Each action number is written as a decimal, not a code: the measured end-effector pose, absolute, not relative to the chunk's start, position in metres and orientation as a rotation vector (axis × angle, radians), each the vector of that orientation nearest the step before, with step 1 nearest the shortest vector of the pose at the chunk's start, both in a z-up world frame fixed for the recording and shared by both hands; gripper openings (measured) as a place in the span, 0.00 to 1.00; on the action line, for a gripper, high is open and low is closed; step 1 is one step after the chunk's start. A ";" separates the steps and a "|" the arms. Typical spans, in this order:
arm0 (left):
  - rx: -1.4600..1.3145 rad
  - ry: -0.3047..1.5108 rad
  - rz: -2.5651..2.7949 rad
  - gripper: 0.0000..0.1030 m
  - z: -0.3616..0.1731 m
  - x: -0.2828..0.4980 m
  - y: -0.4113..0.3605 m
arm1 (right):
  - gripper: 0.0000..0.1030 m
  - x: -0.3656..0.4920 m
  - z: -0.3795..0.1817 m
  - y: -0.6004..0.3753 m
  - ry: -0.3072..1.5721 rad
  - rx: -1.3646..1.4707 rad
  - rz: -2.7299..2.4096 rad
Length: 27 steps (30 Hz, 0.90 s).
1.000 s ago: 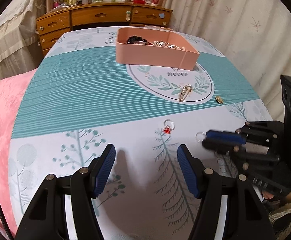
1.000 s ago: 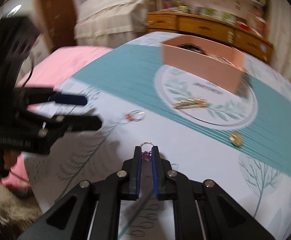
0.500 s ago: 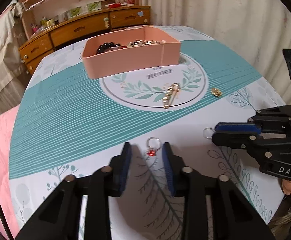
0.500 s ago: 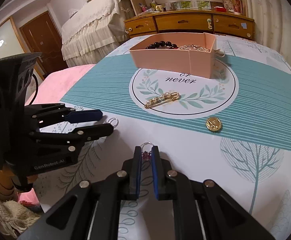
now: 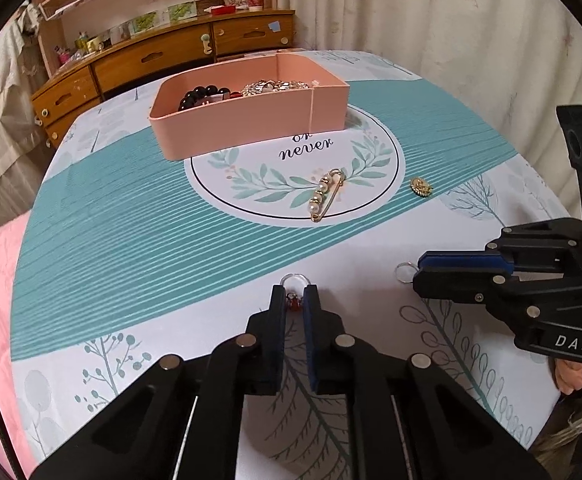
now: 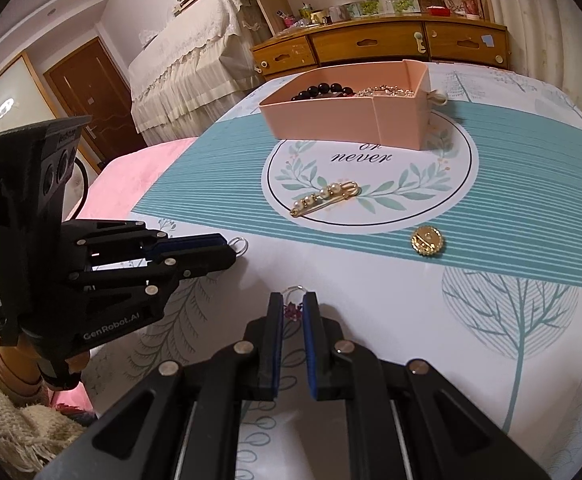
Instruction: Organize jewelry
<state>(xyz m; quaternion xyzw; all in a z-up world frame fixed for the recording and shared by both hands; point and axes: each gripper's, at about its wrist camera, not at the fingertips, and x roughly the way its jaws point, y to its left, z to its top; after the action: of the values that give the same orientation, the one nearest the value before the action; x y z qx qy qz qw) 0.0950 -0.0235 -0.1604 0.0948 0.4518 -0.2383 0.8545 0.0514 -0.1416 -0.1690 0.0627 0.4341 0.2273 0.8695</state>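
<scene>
My left gripper is shut on a red-stone earring with a silver hoop, low over the tablecloth. My right gripper is shut on a matching dark-red earring; its hoop shows in the left wrist view at the fingertips. A pink tray at the far middle holds black beads and a silvery chain. A gold pearl pin and a gold round brooch lie on the cloth between me and the tray.
The table has a teal and white printed cloth. A pink bed borders its left side. A wooden dresser stands behind and curtains hang at the right.
My left gripper moved forward and closed from wide open onto the red earring. My right gripper stayed shut on its earring and swung to face the tray.
</scene>
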 end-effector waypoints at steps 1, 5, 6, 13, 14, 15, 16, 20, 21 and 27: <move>0.182 0.954 -0.504 0.06 -0.160 0.095 -0.021 | 0.09 0.051 -0.169 -0.142 0.906 0.131 0.477; 0.167 0.951 -0.496 0.05 -0.155 0.091 -0.017 | 0.09 0.051 -0.168 -0.141 0.907 0.126 0.465; 0.162 0.947 -0.499 0.05 -0.153 0.090 -0.016 | 0.09 0.050 -0.167 -0.141 0.909 0.130 0.463; 0.088 0.881 -0.520 0.05 -0.102 0.078 -0.001 | 0.09 0.049 -0.128 -0.142 0.878 0.194 0.492; 0.084 0.871 -0.526 0.05 -0.093 0.077 0.000 | 0.09 0.051 -0.119 -0.142 0.873 0.201 0.495; 0.083 0.862 -0.532 0.05 -0.086 0.077 0.001 | 0.09 0.052 -0.109 -0.143 0.863 0.204 0.497; 0.083 0.841 -0.536 0.05 -0.074 0.075 0.003 | 0.09 0.052 -0.102 -0.143 0.853 0.207 0.498; 0.084 0.803 -0.547 0.28 -0.057 0.073 0.008 | 0.09 0.049 -0.073 -0.142 0.784 0.194 0.492; 0.082 0.804 -0.535 0.40 -0.059 0.072 0.008 | 0.09 0.048 -0.072 -0.143 0.779 0.193 0.490; 0.130 0.836 -0.448 0.56 -0.102 0.072 -0.001 | 0.09 0.043 -0.090 -0.144 0.812 0.183 0.455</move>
<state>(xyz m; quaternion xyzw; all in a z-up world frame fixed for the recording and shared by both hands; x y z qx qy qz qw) 0.0723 -0.0010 -0.1020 0.0625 0.4023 -0.2155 0.8876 0.0435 -0.1442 -0.0896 0.0883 0.3910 0.2191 0.8896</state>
